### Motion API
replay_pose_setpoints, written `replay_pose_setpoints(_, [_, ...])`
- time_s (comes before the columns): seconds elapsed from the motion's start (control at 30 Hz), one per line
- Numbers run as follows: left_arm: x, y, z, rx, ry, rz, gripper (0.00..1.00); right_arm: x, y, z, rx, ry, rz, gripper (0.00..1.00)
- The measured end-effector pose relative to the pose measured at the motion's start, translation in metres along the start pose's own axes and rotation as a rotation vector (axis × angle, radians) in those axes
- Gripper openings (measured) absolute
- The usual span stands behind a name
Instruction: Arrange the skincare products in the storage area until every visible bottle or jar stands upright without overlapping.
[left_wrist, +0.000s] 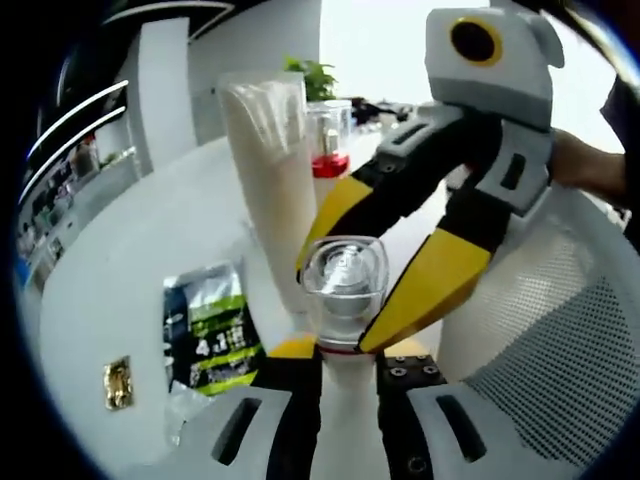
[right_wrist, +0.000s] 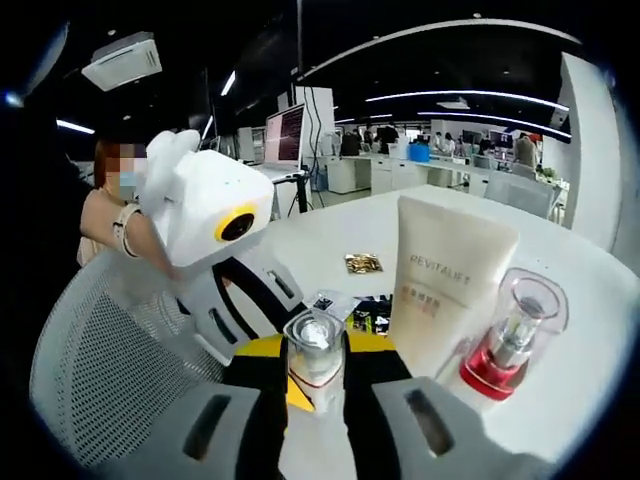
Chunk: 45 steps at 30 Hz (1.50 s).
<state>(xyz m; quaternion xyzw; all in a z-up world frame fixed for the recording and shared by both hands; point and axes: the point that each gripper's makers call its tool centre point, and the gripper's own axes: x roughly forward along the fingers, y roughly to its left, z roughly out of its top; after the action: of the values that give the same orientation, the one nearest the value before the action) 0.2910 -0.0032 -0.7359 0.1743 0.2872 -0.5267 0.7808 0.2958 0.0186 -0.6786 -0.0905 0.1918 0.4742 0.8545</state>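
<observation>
A small bottle with a clear cap (left_wrist: 345, 278) stands upright on the white table, right in front of both cameras. My left gripper (left_wrist: 350, 350) is shut on its white body from below. My right gripper (left_wrist: 335, 305) comes in from the upper right, and its yellow fingers (left_wrist: 430, 290) press the cap on both sides. In the right gripper view the same bottle (right_wrist: 315, 358) sits between my right gripper's jaws (right_wrist: 316, 378). Behind it stand a tall white tube (left_wrist: 268, 170) (right_wrist: 445, 290) and a clear bottle with a red base (left_wrist: 330, 145) (right_wrist: 508, 345), both upright.
A white mesh basket (left_wrist: 560, 330) (right_wrist: 95, 360) curves beside the grippers. A green and black sachet (left_wrist: 210, 330) and a small gold sachet (left_wrist: 118, 382) (right_wrist: 362, 263) lie flat on the table. A person's hand (left_wrist: 575, 160) holds the right gripper.
</observation>
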Motion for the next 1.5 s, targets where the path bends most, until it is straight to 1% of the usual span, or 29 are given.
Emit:
replay_pose_setpoints(0.07, [0.001,0.002,0.001,0.001,-0.007,-0.002,0.16,0.000,-0.001,0.001,-0.002,0.000,-0.009,0.20])
replay_pose_setpoints(0.1, [0.001,0.003,0.001,0.004,-0.009,-0.002,0.16,0.001,-0.003,0.001,0.018,0.000,-0.019,0.20])
replay_pose_setpoints(0.17, [0.002,0.004,0.002,0.007,-0.019,-0.008,0.16,0.001,-0.004,0.002,-0.004,0.003,-0.022,0.20])
replay_pose_setpoints(0.27, [0.003,0.005,0.003,0.005,-0.029,-0.013,0.16,0.001,-0.004,0.002,-0.007,0.020,-0.034,0.21])
replay_pose_setpoints(0.3, [0.003,0.005,0.003,0.005,-0.031,-0.014,0.16,0.001,-0.004,0.002,0.007,0.028,-0.039,0.21])
replay_pose_setpoints(0.4, [0.003,0.004,0.003,0.017,-0.037,-0.017,0.16,0.000,-0.003,0.002,0.009,0.030,-0.029,0.22])
replay_pose_setpoints(0.47, [0.003,0.004,0.003,0.024,-0.038,-0.019,0.16,-0.003,-0.002,-0.001,0.019,0.046,-0.016,0.24])
replay_pose_setpoints(0.6, [0.004,0.003,0.004,0.037,-0.053,-0.053,0.17,-0.011,-0.004,-0.014,0.008,0.106,0.001,0.22])
replay_pose_setpoints(0.7, [0.005,0.002,0.005,0.061,-0.062,-0.052,0.17,-0.015,-0.007,-0.023,0.008,0.143,0.000,0.22])
replay_pose_setpoints(0.73, [0.005,0.003,0.006,0.070,-0.070,-0.042,0.18,-0.016,-0.008,-0.024,0.011,0.148,-0.001,0.22])
replay_pose_setpoints(0.87, [0.004,0.004,0.007,0.082,-0.076,-0.038,0.19,-0.015,-0.010,-0.029,0.008,0.170,0.006,0.22])
replay_pose_setpoints(0.9, [0.003,0.005,0.007,0.085,-0.070,-0.036,0.20,-0.015,-0.010,-0.031,0.008,0.179,0.009,0.22])
replay_pose_setpoints(0.97, [0.000,0.007,0.006,0.091,-0.058,-0.022,0.27,-0.013,-0.010,-0.034,0.000,0.200,0.017,0.22])
replay_pose_setpoints(1.0, [-0.001,0.007,0.004,0.088,-0.046,-0.020,0.29,-0.012,-0.010,-0.035,-0.007,0.204,0.022,0.22])
replay_pose_setpoints(1.07, [-0.004,0.010,-0.003,0.074,-0.011,-0.004,0.25,-0.011,-0.009,-0.037,-0.014,0.221,0.030,0.21])
replay_pose_setpoints(1.13, [-0.007,0.008,-0.009,0.068,0.024,-0.012,0.21,-0.008,-0.010,-0.039,-0.034,0.236,0.030,0.21])
replay_pose_setpoints(1.2, [-0.009,0.005,-0.017,0.042,0.069,-0.019,0.16,-0.007,-0.010,-0.041,-0.036,0.245,0.034,0.21])
replay_pose_setpoints(1.23, [-0.009,0.003,-0.018,0.037,0.072,-0.029,0.15,-0.005,-0.010,-0.042,-0.037,0.247,0.036,0.21])
replay_pose_setpoints(1.3, [-0.009,0.000,-0.023,0.031,0.105,-0.040,0.15,-0.003,-0.009,-0.043,-0.036,0.254,0.047,0.20])
replay_pose_setpoints(1.37, [-0.008,-0.002,-0.023,0.045,0.115,-0.040,0.15,-0.001,-0.008,-0.043,-0.039,0.258,0.054,0.20])
replay_pose_setpoints(1.5, [-0.007,-0.003,-0.014,0.048,0.087,-0.049,0.14,0.000,-0.007,-0.046,-0.056,0.275,0.057,0.19])
